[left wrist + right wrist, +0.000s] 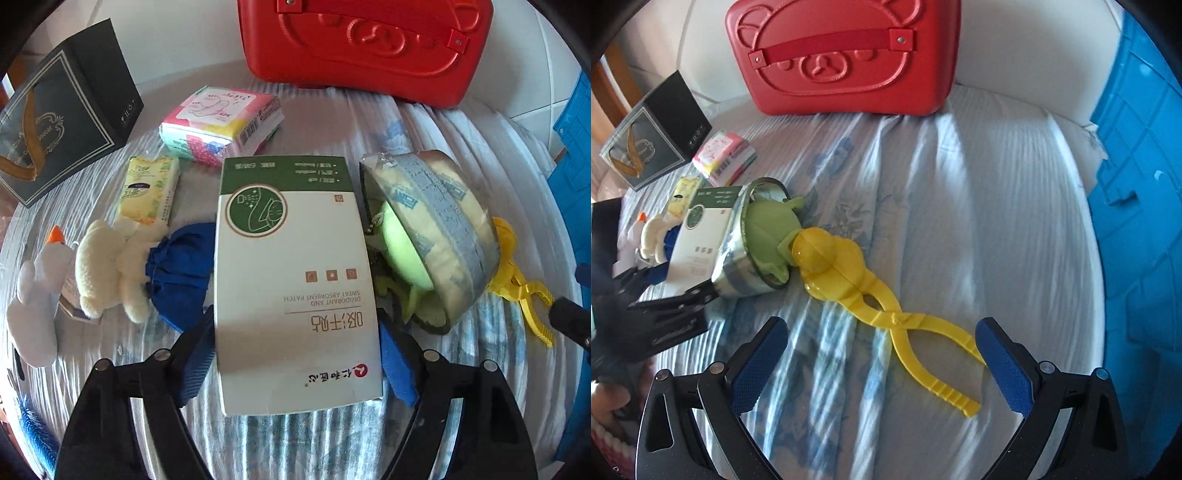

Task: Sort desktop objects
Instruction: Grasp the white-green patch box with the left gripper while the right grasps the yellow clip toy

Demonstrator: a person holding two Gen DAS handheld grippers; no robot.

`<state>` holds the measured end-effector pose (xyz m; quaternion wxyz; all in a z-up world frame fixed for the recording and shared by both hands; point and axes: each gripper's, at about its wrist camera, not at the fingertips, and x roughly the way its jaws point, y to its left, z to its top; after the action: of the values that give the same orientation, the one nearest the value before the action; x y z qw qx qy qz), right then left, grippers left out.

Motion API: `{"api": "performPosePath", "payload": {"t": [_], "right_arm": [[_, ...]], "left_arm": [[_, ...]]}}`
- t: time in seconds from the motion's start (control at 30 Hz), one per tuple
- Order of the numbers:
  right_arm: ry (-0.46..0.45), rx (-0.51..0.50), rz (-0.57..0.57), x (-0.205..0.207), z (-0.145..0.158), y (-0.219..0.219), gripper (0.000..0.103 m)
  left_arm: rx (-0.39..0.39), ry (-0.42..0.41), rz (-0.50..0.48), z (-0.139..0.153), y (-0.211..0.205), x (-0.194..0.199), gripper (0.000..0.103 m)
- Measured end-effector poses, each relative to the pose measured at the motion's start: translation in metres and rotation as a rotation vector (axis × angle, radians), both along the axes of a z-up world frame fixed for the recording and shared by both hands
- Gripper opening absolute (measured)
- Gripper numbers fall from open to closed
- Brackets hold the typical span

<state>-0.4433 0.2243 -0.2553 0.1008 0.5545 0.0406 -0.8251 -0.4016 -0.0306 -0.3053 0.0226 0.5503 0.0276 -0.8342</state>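
My left gripper (295, 365) is shut on a white and green sweat-patch box (291, 280), its blue pads pressed on both long sides; the box also shows in the right wrist view (696, 236). My right gripper (882, 365) is open and empty, its fingers on either side of the handles of a yellow snowball-maker tongs (849, 273), just short of them. A green plush in a clear taped pouch (432, 236) lies right of the box. A pink pad pack (221, 122), a yellow tissue pack (147, 192), a cream plush in blue clothes (122, 269) and a white goose plush (37, 295) lie to the left.
A red bear-face case (846, 55) stands at the back of the bed sheet (960, 221). A dark gift bag (62, 107) stands at the back left. A blue plastic crate (1141, 221) stands along the right edge.
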Motion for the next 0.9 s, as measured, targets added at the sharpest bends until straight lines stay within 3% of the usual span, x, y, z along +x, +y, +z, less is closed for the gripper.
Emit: {"api": "performPosePath", "payload": {"t": [0.2, 0.53, 0.67, 0.8, 0.9], "right_arm": [[-0.013, 0.046, 0.098, -0.014, -0.024, -0.03, 0.103], [-0.019, 0.11, 0.137, -0.031, -0.058, -0.04, 0.101], [-0.014, 0.057, 0.16, -0.036, -0.063, -0.043, 0.089], [-0.007, 0.033, 0.17, -0.034, -0.057, -0.041, 0.063], [-0.009, -0.004, 0.138, -0.028, -0.051, -0.032, 0.056]], "left_arm": [[0.019, -0.011, -0.013, -0.001, -0.012, 0.022, 0.077], [-0.041, -0.054, -0.026, -0.014, -0.002, -0.013, 0.079], [-0.002, -0.044, -0.019, -0.016, -0.001, -0.022, 0.079], [0.003, -0.028, -0.028, -0.013, 0.003, -0.015, 0.076], [0.006, -0.01, -0.039, -0.004, 0.007, -0.003, 0.076]]}}
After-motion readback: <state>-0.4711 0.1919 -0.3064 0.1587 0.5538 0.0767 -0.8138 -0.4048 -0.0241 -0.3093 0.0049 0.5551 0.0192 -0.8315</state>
